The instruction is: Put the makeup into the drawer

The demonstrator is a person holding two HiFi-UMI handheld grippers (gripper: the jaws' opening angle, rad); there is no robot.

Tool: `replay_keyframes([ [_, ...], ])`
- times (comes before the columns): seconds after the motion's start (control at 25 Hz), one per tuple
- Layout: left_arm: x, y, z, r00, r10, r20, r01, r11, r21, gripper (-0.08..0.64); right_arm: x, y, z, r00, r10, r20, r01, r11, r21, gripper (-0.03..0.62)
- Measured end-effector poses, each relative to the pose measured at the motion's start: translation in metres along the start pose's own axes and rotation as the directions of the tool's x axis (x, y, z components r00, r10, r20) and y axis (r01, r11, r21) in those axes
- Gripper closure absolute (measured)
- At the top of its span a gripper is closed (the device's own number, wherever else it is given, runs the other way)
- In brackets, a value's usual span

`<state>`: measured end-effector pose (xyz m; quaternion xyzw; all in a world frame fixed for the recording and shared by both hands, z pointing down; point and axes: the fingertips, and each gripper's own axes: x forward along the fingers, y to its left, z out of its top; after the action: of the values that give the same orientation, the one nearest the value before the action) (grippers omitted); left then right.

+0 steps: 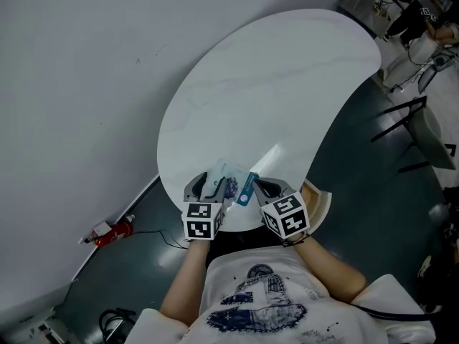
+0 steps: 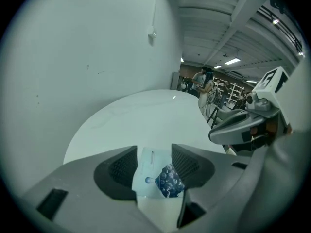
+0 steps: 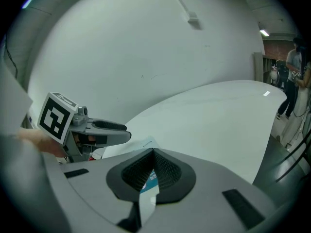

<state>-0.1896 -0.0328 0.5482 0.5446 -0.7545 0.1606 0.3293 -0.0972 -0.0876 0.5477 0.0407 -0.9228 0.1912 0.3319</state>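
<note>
A pale sachet printed with dark blue beads lies flat on the white table at its near edge. My left gripper stands over it, open, with the sachet between the parted pads and a gap at each side. My right gripper is shut on a thin teal-and-white sachet, held edge-on just above the table beside the first one. In the right gripper view that thin sachet is pinched between the pads, and the left gripper shows at left.
A tan rimmed object sits under the table edge by my right hand. On the dark floor lie a red object with a cable at left and black frames at right. A grey wall runs along the left. People stand far off.
</note>
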Motion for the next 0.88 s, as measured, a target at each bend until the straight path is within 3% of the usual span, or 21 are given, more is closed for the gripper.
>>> replay_keyframes([
  [0.44,0.029,0.005,-0.016,0.999,-0.006,-0.043,0.003,0.997,-0.081,0.207,0.027,-0.011,-0.018,0.996,0.034,-0.086,-0.034,0.999,-0.005,0.572],
  [0.88,0.054,0.007,-0.027,0.995,-0.016,-0.102,0.007,0.997,-0.08,0.192,0.048,-0.013,-0.039,0.987,0.062,-0.149,-0.062,0.998,0.007,0.572],
])
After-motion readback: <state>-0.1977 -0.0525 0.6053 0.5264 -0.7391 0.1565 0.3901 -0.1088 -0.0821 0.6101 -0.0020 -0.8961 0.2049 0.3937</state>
